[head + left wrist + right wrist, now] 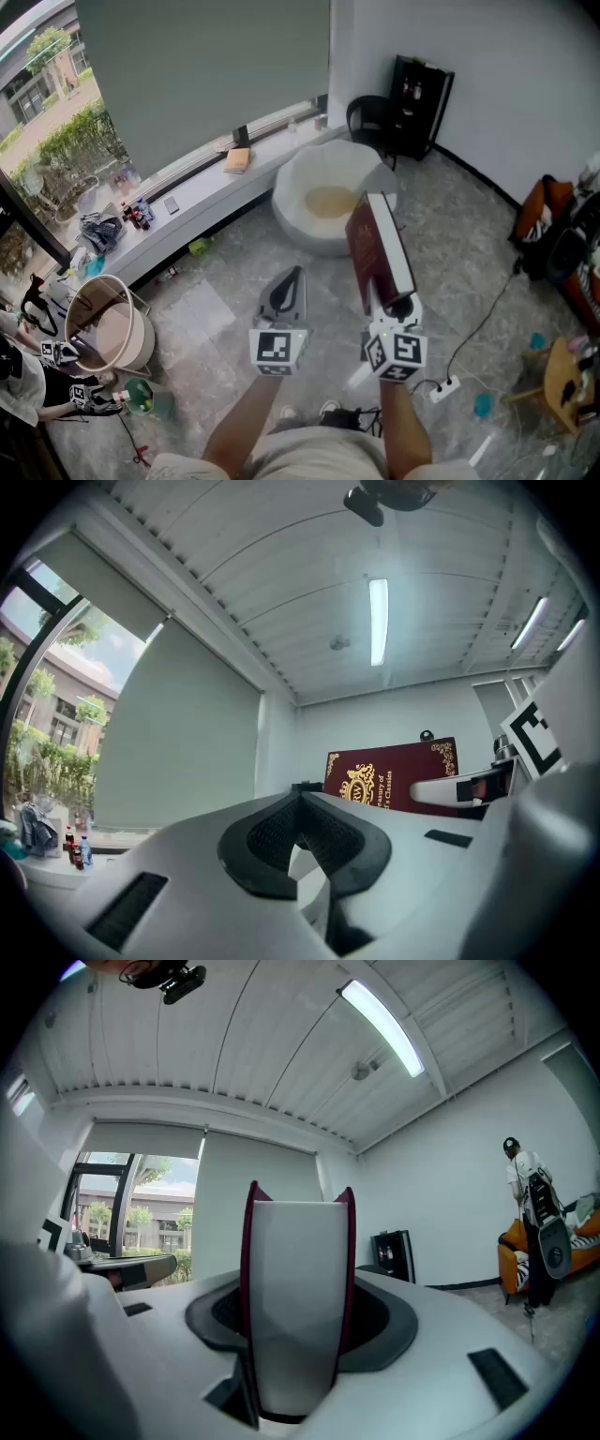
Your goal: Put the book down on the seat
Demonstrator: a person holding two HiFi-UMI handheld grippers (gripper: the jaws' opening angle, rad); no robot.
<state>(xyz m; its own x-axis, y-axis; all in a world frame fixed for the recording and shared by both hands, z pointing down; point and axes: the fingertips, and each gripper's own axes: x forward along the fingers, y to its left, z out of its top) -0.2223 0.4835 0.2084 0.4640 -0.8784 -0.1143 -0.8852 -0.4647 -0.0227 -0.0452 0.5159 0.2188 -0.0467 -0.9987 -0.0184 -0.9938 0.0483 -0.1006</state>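
Grey stone-patterned floor (469, 262) fills the room below a long window ledge (211, 192). Held up over that floor is the maroon book (378, 248), upright and slightly tilted, its top end overlapping the near edge of the round white seat (292, 187) in the head view. It is not resting on the seat. The right gripper (392, 307) grasps the book by its lower end. In the right gripper view the pale page edge (295, 1307) faces the camera, with a maroon cover against each jaw. Just beside it, the left gripper (289, 286) is clenched on nothing, its dark pads (281, 832) meeting at the tips. Behind the seat a black cabinet (422, 94) stands against the white wall, and a white power strip (442, 386) lies on the floor near the right gripper.
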